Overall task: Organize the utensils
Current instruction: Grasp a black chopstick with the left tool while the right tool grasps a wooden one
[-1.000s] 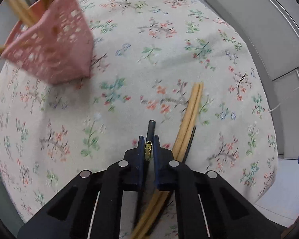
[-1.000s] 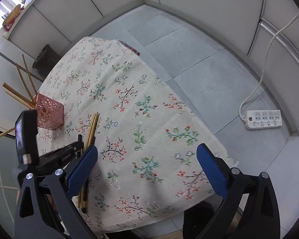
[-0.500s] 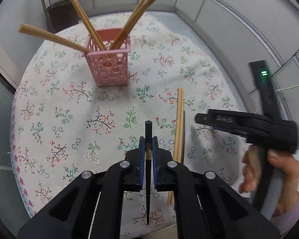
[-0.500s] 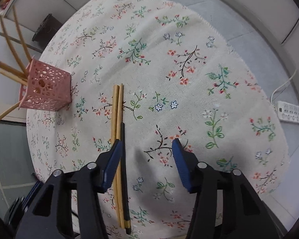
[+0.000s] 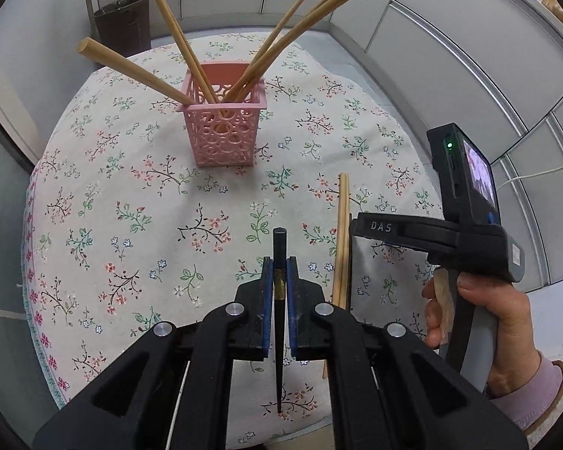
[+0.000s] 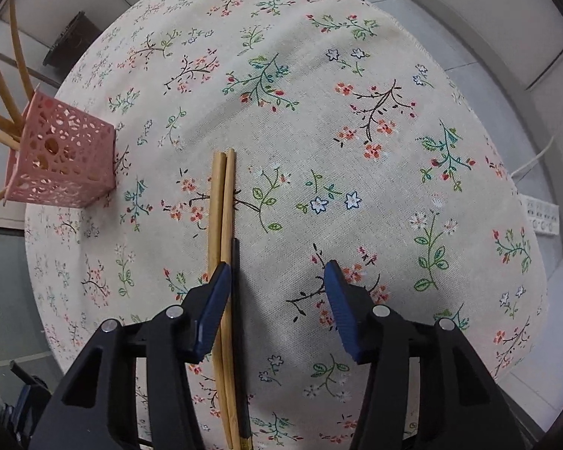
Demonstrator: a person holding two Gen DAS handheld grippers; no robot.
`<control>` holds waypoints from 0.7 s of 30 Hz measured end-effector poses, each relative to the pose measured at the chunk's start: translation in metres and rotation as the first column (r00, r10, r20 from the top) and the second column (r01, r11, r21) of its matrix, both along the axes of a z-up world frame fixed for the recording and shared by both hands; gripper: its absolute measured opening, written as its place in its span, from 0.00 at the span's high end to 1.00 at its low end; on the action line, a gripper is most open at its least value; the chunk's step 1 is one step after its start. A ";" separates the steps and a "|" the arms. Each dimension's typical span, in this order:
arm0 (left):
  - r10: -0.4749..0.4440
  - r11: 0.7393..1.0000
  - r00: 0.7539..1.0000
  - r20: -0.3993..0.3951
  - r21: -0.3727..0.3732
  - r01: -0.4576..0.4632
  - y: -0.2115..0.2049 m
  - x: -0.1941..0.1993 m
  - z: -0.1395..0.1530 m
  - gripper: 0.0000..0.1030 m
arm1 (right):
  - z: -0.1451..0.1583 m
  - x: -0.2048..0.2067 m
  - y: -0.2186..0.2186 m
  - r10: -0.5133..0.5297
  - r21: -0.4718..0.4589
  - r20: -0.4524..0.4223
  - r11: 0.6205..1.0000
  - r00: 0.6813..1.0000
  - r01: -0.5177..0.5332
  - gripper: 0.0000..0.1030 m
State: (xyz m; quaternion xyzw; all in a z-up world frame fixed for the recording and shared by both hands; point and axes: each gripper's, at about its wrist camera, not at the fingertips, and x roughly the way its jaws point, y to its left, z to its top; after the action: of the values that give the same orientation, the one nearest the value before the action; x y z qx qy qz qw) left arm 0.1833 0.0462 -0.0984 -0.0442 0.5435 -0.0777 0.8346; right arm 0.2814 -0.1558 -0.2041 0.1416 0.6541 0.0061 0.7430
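Observation:
My left gripper (image 5: 279,262) is shut on a black chopstick (image 5: 279,240) and holds it off the flowered tablecloth (image 5: 131,225), tip pointing away. Ahead stands a pink lattice holder (image 5: 223,127) with several wooden chopsticks (image 5: 176,33) leaning in it. My right gripper (image 6: 277,266) hovers low, jaws about half apart, over two wooden chopsticks (image 6: 221,206) and a second black chopstick (image 6: 236,281) lying side by side. Its left finger (image 6: 214,300) covers the wooden pair. The black one lies just inside that finger, and no pad presses on anything.
A hand (image 5: 480,311) in a pink sleeve grips the right tool's handle at the table's near right. The pink holder (image 6: 62,153) sits at the left in the right wrist view. A dark bin (image 5: 122,18) stands behind the table, and a power strip (image 6: 540,217) lies on the floor.
My left gripper rose and drew back with the black chopstick, so the holder now shows upright ahead. My right gripper swung down over the lying chopsticks and its jaws narrowed from wide to about half.

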 end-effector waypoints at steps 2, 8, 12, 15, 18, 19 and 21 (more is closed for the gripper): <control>0.003 1.000 1.000 0.003 0.000 -0.003 0.001 -0.001 0.001 0.94 | 0.000 0.000 0.005 0.009 -0.025 -0.001 1.000 1.000 -0.009 0.49; 0.010 1.000 1.000 0.002 0.001 -0.010 0.005 -0.001 0.001 0.94 | 0.000 0.001 0.007 0.028 -0.041 -0.015 0.999 0.999 -0.029 0.55; 0.011 1.000 1.000 0.008 0.008 -0.011 0.005 -0.002 0.003 0.94 | -0.002 0.002 0.015 0.049 -0.064 -0.017 0.997 0.999 -0.050 0.47; 0.012 1.000 1.000 0.006 0.014 -0.012 0.005 -0.002 0.002 0.94 | -0.004 0.002 0.037 0.075 -0.131 -0.003 0.989 0.997 -0.075 0.35; 0.020 1.000 1.000 0.008 0.016 -0.020 0.007 -0.003 0.003 0.94 | -0.002 0.004 0.044 0.073 -0.159 0.036 0.985 0.997 -0.066 0.48; 0.021 1.000 1.000 0.010 0.016 -0.021 0.008 -0.004 0.003 0.94 | 0.000 0.003 0.044 0.080 -0.179 0.050 0.981 0.995 -0.070 0.64; 0.025 1.000 1.000 0.016 0.013 -0.025 0.010 -0.006 0.004 0.94 | 0.002 0.001 0.036 0.079 -0.199 0.065 0.978 0.995 -0.064 0.89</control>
State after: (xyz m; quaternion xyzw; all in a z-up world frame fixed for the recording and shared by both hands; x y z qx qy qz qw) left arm 0.1778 0.0564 -0.0941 -0.0448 0.5367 -0.0639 0.8401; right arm 0.2828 -0.1199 -0.2025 0.0437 0.6287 -0.0265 0.7759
